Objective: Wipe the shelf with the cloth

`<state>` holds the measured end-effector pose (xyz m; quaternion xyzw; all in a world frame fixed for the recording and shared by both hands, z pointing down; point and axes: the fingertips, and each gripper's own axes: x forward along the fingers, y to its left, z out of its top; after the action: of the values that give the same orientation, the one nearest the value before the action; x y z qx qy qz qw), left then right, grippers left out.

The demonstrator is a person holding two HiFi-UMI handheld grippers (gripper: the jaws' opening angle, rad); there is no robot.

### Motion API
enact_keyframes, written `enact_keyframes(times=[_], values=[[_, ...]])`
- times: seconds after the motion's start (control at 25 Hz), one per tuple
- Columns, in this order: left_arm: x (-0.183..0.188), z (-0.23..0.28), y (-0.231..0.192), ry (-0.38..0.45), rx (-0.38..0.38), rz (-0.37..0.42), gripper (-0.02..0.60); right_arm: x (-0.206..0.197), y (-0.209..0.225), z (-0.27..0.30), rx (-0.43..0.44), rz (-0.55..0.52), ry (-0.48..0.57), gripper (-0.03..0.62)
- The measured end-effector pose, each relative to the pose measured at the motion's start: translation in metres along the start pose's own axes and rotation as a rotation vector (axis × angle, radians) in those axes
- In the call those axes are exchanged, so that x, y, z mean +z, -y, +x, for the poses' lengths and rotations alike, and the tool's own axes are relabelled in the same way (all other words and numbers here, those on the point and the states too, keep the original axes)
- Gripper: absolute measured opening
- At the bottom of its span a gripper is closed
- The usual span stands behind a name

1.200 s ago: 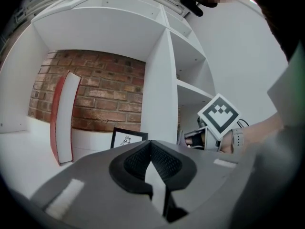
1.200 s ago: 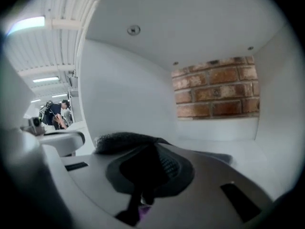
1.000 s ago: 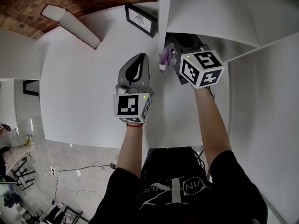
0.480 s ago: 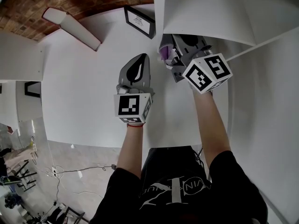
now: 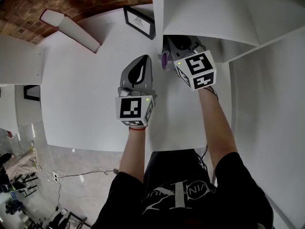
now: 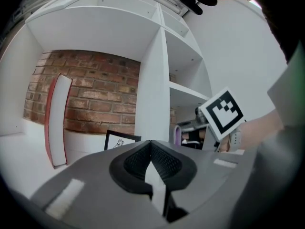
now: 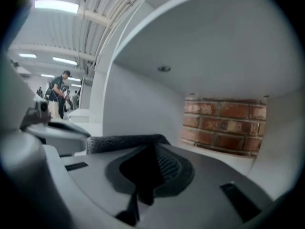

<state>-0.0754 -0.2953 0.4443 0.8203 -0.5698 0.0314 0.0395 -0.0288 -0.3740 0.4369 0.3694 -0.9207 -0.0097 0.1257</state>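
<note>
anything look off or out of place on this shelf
Only the long white board with a red edge, standing on end against the brick wall in the left compartment, looks stray. Nothing spilled or damaged shows.

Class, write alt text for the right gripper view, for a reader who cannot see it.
The right claw, shut on a dark cloth, points into a white shelf compartment backed by a brick wall. People stand far off at left.

Both arms reach forward; left tool [image 5: 142,60] and right tool [image 7: 153,149] have jaws together.
</note>
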Motion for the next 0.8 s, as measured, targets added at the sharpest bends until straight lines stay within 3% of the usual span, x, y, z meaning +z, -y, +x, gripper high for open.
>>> enact_keyframes(times=[0.16,0.28,0.36,0.56,0.8], values=[[-0.002,0.002,0.000,-0.007,-0.001,-0.002,0.011,-0.048,-0.010,0.012,0.010,-0.165,-0.210,0.021],[-0.005,0.003,-0.002,-0.011,0.005,-0.003,0.011,-0.087,-0.022,0.017,0.049,-0.363,-0.391,0.021],[-0.006,0.003,-0.004,-0.012,0.008,-0.004,0.011,-0.105,-0.029,0.019,0.066,-0.483,-0.455,0.021],[-0.006,0.002,-0.009,-0.012,0.017,-0.004,0.011,-0.108,-0.025,0.018,0.058,-0.526,-0.488,0.021],[-0.001,-0.001,-0.008,-0.004,0.011,0.000,0.011,-0.120,0.007,-0.006,-0.106,-0.622,-0.619,0.021]])
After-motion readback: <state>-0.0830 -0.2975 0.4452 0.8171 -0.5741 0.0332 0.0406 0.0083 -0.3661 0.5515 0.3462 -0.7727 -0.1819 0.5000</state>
